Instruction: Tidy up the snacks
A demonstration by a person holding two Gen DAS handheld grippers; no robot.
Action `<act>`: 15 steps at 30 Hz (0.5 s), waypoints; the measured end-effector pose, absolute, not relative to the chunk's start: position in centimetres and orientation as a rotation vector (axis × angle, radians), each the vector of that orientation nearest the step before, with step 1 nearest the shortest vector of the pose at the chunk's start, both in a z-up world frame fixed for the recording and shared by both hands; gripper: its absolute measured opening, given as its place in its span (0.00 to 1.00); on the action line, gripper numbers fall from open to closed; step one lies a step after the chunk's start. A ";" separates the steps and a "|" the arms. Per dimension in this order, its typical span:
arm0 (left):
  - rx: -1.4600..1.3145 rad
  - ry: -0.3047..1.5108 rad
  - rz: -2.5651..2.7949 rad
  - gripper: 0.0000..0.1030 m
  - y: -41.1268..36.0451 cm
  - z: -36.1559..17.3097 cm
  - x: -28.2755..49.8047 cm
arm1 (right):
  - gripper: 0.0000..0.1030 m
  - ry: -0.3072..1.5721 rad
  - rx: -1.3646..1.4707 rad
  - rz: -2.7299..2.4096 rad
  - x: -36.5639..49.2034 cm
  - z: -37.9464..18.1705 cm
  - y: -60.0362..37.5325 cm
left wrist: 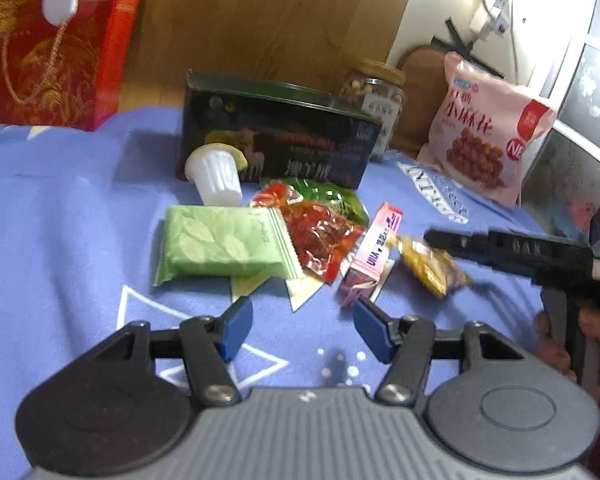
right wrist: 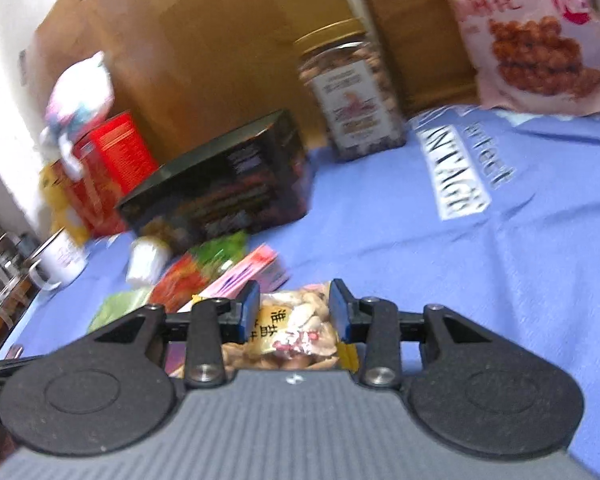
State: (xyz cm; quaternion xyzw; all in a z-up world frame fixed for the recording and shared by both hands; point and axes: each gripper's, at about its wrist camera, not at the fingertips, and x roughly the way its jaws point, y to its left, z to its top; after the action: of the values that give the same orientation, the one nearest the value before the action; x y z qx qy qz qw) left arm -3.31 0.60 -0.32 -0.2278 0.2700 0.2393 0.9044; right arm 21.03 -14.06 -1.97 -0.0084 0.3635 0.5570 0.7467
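Blue cloth point(left wrist: 60, 220), printed, covering the surface; dark box point(left wrist: 276, 140) at centre rear; pink snack bag point(left wrist: 488, 128) upright at far right; nut jar point(right wrist: 352, 92) behind the box; green packet point(left wrist: 224, 244), red packet point(left wrist: 320, 240) and pink carton point(left wrist: 376, 248) clustered before the box; white cup point(left wrist: 216, 176) tipped beside it; right gripper point(right wrist: 294, 312) clamped on yellow nut packet point(right wrist: 296, 328), just right of the carton; left gripper point(left wrist: 302, 328) jaws apart, empty, above cloth.

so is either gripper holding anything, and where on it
The right gripper has the yellow nut packet between its fingers, across its middle. The left gripper is open and empty.
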 end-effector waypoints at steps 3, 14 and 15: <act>-0.491 0.554 0.487 0.55 0.2 -0.3 -3.8 | 0.41 0.772 -0.054 1.244 18.7 -1.9 -14.9; -0.437 0.540 0.487 0.56 -3.4 -0.8 -5.1 | 0.41 0.721 -0.068 1.253 13.0 -1.9 -17.9; -0.433 0.537 0.492 0.56 -3.9 -0.8 -5.4 | 0.41 0.722 -0.067 1.255 12.6 -2.0 -18.1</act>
State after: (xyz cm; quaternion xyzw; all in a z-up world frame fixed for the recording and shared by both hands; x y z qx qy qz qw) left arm -5.37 -3.86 -0.79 -0.2100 0.2604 0.2386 0.9117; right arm 12.63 -18.09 -1.98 -0.0307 0.3304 0.5740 0.7486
